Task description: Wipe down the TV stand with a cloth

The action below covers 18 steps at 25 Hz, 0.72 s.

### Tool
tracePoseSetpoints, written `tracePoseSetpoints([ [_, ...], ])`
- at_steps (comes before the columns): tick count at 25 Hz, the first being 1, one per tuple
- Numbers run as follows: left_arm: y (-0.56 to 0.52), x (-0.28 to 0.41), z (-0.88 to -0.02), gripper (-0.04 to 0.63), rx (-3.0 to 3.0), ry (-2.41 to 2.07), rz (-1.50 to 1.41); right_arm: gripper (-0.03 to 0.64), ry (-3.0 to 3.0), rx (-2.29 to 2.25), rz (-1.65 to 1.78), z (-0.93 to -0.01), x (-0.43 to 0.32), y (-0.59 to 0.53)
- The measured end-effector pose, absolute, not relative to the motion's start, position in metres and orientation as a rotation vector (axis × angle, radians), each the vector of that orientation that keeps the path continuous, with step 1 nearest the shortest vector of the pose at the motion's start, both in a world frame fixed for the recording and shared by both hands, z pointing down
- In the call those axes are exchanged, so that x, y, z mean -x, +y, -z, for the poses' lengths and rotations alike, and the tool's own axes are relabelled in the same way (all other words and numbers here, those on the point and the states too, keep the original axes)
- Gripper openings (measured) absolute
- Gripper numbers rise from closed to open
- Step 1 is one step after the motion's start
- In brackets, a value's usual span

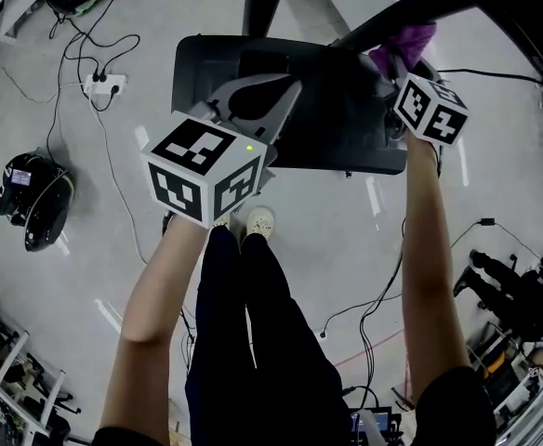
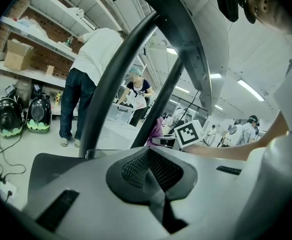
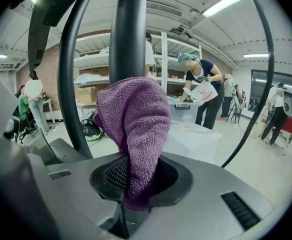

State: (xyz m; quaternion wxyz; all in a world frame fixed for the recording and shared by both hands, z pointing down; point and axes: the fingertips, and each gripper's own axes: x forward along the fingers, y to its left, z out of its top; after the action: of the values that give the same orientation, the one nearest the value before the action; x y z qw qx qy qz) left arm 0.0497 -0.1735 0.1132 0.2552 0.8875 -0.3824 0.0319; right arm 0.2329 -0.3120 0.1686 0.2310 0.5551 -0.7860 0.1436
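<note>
Two tools are reaching over a TV stand that is sitting on the floor, w/ the person standing right behind it. The right tool is clamping a purple cloth btwn its jaws. The cloth is bunching up above them, right up against one of the stand's black poles. In the head view this is happening at the far right of the dark base. The left tool is being held w/ jaws together and nothing btwn them. It is hanging over the base's near left corner and pointing toward the poles, well apart from the cloth. In the left gripper view, the right tool's marker cube and a bit of the cloth are showing just beyond the two leaning poles. Off to the left, a white power strip is lying on the floor w/ cables running from it. A black helmet-like item is lying nearer the person. In the bkgd, ppl are standing by shelving.
</note>
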Motion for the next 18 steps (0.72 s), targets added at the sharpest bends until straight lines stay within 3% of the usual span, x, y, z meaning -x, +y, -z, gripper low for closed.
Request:
tracePoseSetpoints([
  [18,-0.175,-0.048,-0.111,0.008,-2.405,-1.044,-0.071,0.089,-2.029,-1.405,-0.408,-0.207,-0.235,-0.288],
])
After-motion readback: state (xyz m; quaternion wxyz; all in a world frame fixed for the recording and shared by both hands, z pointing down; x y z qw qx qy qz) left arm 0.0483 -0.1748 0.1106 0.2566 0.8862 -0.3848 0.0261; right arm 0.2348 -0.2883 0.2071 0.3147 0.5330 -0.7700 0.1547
